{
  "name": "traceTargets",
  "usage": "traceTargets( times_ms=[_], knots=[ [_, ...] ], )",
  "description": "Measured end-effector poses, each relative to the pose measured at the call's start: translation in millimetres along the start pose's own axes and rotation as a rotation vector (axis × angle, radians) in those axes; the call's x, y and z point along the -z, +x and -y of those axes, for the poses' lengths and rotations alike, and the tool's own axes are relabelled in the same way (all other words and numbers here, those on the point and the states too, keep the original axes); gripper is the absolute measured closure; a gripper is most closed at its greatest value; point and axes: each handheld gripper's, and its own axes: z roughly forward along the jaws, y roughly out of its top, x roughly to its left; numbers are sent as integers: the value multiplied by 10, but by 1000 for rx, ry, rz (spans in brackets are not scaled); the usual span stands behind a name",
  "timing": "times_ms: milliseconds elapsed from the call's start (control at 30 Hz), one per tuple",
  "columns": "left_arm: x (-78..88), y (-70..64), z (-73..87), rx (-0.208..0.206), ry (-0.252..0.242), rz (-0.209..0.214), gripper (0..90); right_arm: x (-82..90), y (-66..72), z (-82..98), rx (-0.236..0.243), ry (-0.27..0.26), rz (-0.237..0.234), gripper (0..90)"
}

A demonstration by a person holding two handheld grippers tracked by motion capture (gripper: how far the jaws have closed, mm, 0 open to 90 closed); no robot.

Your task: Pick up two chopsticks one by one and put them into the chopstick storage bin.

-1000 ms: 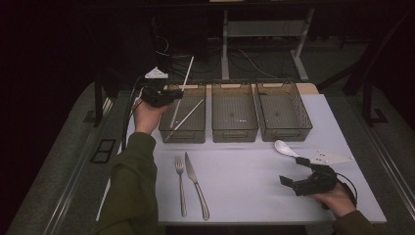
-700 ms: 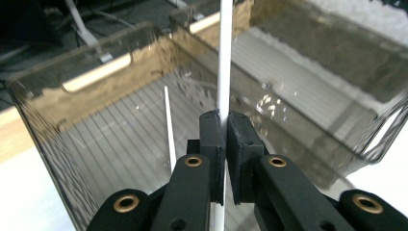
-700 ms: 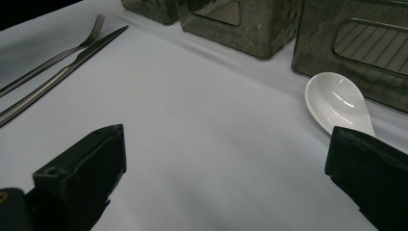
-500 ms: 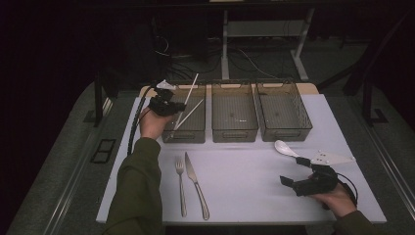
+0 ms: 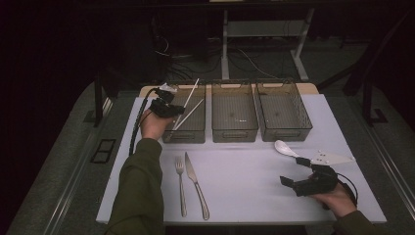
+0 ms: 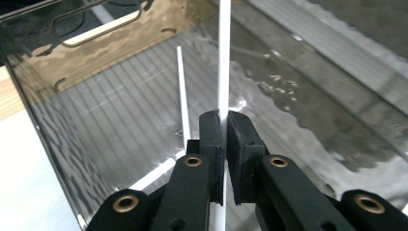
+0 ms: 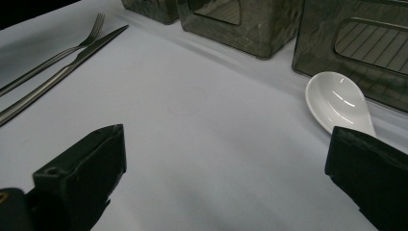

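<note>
Held chopstick [image 6: 223,57]: a white stick clamped between the pads of the left hand-held gripper [image 6: 224,126], slanting up out of the left bin [image 5: 198,128]; its lower end is hidden behind the jaws.
Left hand-held gripper: closed tight on the held chopstick, at the left bin's near left corner in the high view.
Second chopstick [image 6: 182,98]: white, lying aslant inside the same bin, just beside the held one; whether the two touch cannot be told.
Left bin: clear smoky plastic with a ribbed floor and cut-out handles; it holds the two chopsticks.
Middle bin [image 5: 234,113]: same make, just right of the left bin.
Right bin [image 5: 284,111]: same make, at the end of the row.
Writing: no label or brand can be read on the bins.
Right hand-held gripper [image 7: 226,178]: jaws wide apart with nothing between them, low over the white table [image 5: 244,171].
White spoon [image 7: 337,102]: on the table before the right bin, near one of those jaws.
Fork [image 5: 180,183] and knife [image 5: 195,183]: side by side on the table, in front of the left bin.
</note>
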Motion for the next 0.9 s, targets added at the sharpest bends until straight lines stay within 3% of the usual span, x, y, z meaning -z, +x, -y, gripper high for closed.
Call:
traceTargets(
  times_ms=[467,900],
  knots=[
    [-183,-6,18,30,64,-61,830,29,-6,-1,-7,-6,-1,7],
    [-129,-39,-10,18,34,-67,760,31,-5,-2,-3,-7,-3,8]
  ],
)
